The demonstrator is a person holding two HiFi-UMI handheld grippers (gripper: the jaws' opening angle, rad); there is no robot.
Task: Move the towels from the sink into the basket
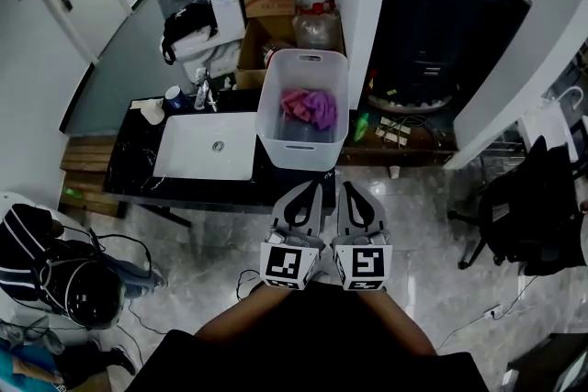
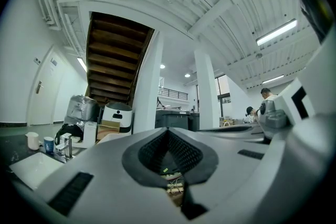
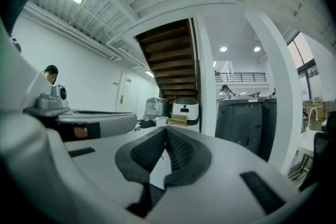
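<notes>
Sitting at left in the black counter (image 1: 129, 172): white sink (image 1: 188, 162). Just right of it, the basket (image 1: 294, 153) holds the pink and purple towels (image 1: 310, 106). Nearer, left gripper (image 1: 310, 185) and right gripper (image 1: 350, 187) side by side, jaws pressed together, gripping nothing.

The head view looks steeply down from high up. The left gripper (image 1: 310, 186) and right gripper (image 1: 349, 188) sit side by side low in it. The basket (image 1: 276, 106) is ahead of their tips and the sink (image 1: 188, 156) is ahead to the left. Each gripper view rides close behind its own jaws and looks level across the room. Both show the stairs (image 2: 113, 55) and the white machine (image 2: 118, 115) far ahead.
</notes>
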